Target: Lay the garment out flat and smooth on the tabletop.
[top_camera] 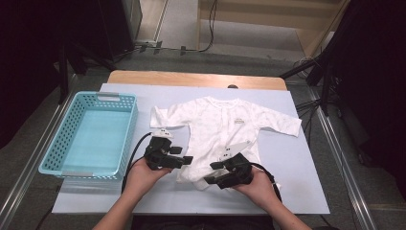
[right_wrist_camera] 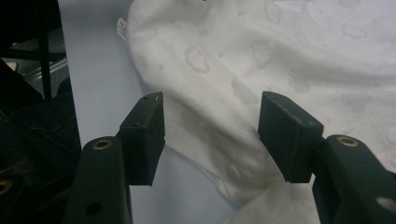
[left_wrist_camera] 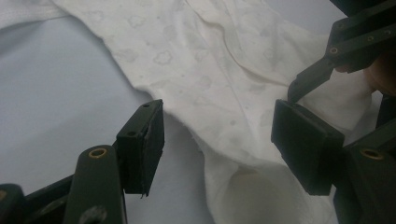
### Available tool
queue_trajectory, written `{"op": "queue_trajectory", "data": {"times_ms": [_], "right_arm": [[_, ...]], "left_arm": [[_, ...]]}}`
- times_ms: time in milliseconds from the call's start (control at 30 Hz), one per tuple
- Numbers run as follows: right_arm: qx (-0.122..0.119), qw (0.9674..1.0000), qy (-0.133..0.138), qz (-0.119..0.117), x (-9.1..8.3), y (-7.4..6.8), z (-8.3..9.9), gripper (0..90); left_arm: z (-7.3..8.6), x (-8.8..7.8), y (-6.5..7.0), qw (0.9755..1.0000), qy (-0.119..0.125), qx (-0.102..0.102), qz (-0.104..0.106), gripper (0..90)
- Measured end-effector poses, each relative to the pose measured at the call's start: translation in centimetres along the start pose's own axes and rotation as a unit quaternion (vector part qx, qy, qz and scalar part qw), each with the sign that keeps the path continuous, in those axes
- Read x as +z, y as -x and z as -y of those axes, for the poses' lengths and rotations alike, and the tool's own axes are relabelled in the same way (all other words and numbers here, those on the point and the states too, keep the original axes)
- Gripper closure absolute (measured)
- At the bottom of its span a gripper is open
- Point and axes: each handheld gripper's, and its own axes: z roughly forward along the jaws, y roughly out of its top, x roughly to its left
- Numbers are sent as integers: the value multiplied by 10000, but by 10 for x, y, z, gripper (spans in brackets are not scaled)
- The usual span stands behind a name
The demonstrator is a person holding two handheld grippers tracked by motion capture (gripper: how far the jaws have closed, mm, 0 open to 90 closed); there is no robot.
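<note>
On the pale blue mat (top_camera: 297, 191), a white baby bodysuit (top_camera: 220, 124) lies flat w/ sleeves spread, just right of the empty teal basket (top_camera: 125, 139) — laid out that way, I'd judge, for folding. Left gripper (top_camera: 184, 159) sits at the garment's lower left edge and right gripper (top_camera: 213, 172) at the bottom hem, both low & angled inward, prob. to catch the hem from two sides. Each has its jaws partway apart w/ cloth lying between but pads not pressing on it, so nothing's held yet.
</note>
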Motion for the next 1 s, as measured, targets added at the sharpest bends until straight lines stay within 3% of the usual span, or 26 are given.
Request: {"op": "queue_trajectory", "data": {"times_ms": [100,233,400,533,667,867,1000], "right_arm": [[-49,10000,23,-49,3,-4,-4,398],[-305,9995,52,-51,5,-12,-9,416],[-440,9989,-96,-89,14,-14,-13,473],[-574,9980,-245,82,19,-13,-14,624],[-393,9984,-414,1,22,-9,-15,826],[-83,9997,-221,-80,7,0,-20,848],[83,10000,-16,2,-9,7,-22,851]], "left_arm": [[-1,-3,-2,10000,73,-54,-12,348],[0,-5,-2,9999,128,-63,-32,349],[3,-7,-2,9999,114,-67,-60,348],[7,-11,-3,9998,145,-100,-123,347],[10,-13,-3,9997,152,-147,-158,347],[12,-17,-2,9995,233,-156,-173,347],[13,-18,-3,9994,230,-150,-190,347]]}}
